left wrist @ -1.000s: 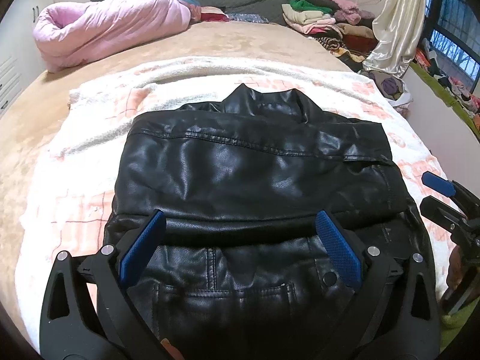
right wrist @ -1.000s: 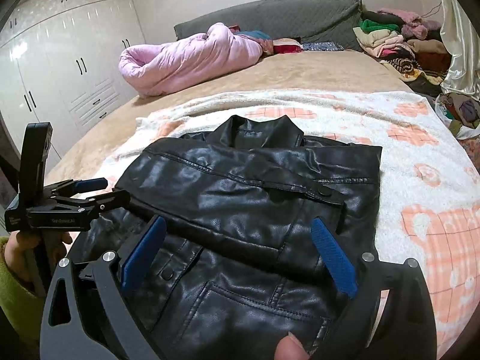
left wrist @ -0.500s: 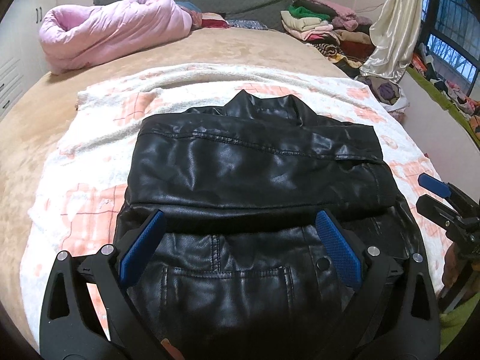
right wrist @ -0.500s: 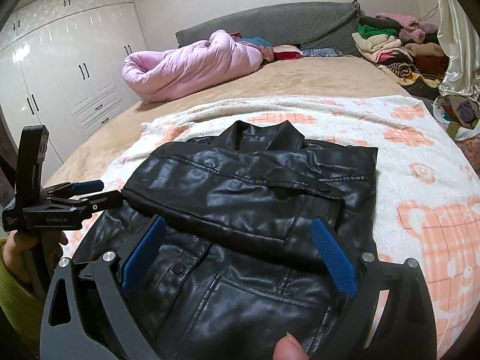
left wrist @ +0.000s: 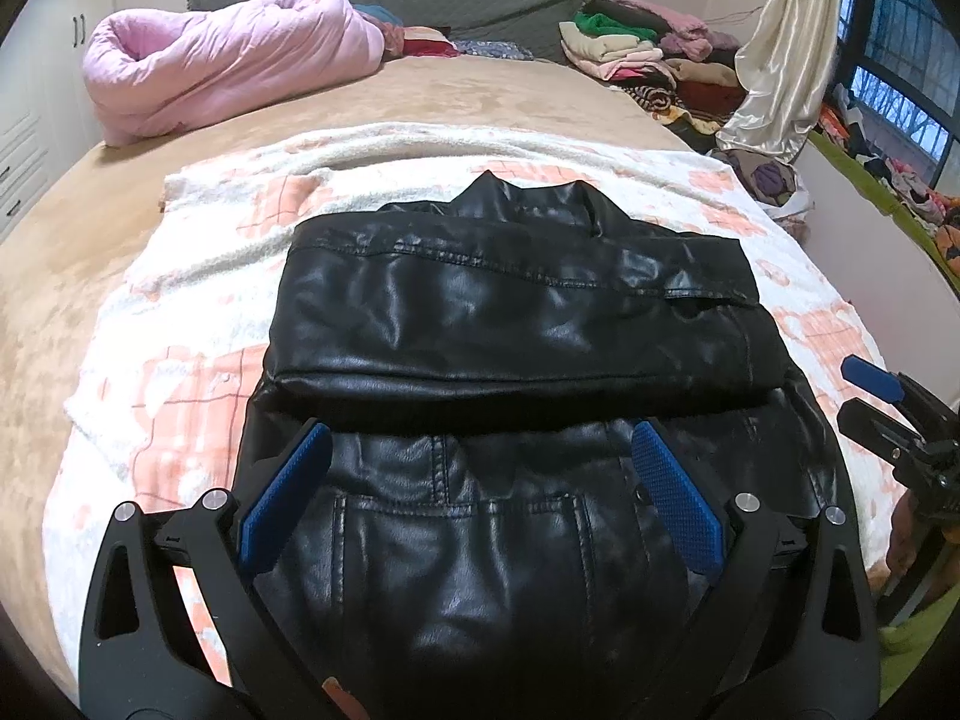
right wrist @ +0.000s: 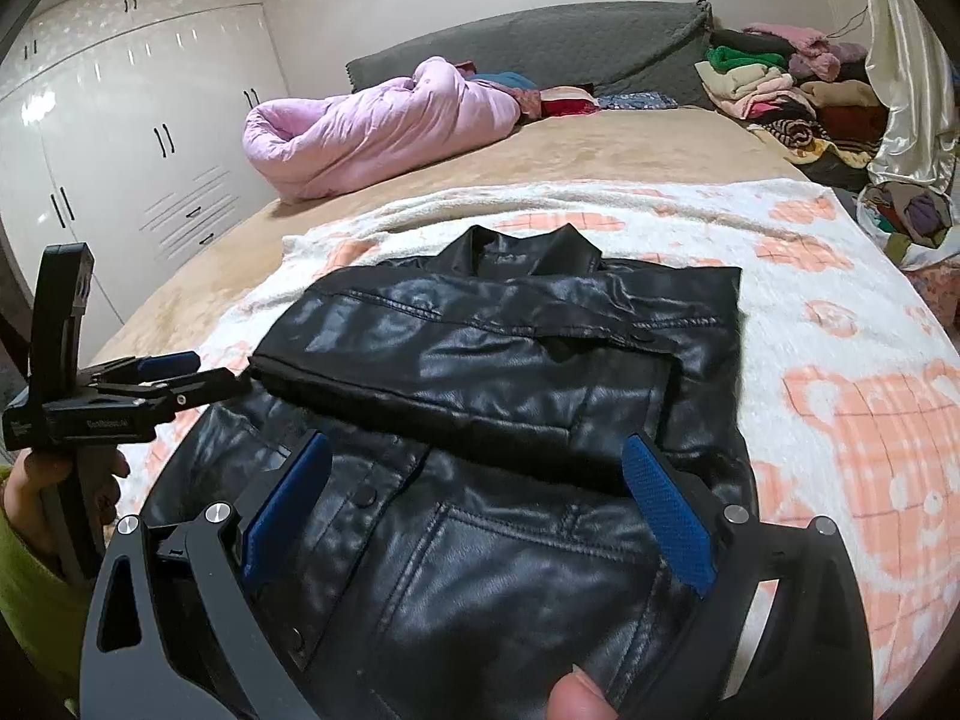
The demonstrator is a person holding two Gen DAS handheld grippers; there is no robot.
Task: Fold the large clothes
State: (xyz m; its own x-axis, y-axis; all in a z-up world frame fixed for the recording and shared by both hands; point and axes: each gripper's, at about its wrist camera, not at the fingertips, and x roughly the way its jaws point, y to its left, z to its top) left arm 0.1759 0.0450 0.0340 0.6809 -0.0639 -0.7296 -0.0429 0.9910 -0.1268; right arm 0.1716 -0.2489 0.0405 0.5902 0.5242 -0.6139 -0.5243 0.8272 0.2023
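A black leather jacket (left wrist: 510, 312) lies front-up on a white and orange blanket (left wrist: 198, 300), collar far from me, with a sleeve folded across its chest. My left gripper (left wrist: 480, 438) hovers open over the jacket's lower half, nothing between its blue pads. At the right edge of that view is my right gripper (left wrist: 852, 393), beside the jacket's hem. In the right wrist view the jacket (right wrist: 498, 360) fills the middle and my right gripper (right wrist: 477, 447) stands open above its pocket area. My left gripper (right wrist: 210, 375), held by a hand in a green sleeve, sits by the jacket's left edge.
The blanket (right wrist: 840, 330) covers a tan bed. A rolled pink duvet (left wrist: 228, 78) lies at the far left by the grey headboard. A pile of folded clothes (left wrist: 630, 54) and a pale curtain (left wrist: 780, 60) stand at the far right. White wardrobes (right wrist: 120, 120) line the left wall.
Both grippers have drawn back and up from the jacket, which now sits farther off in both views. Both have stayed open. The jacket has not moved.
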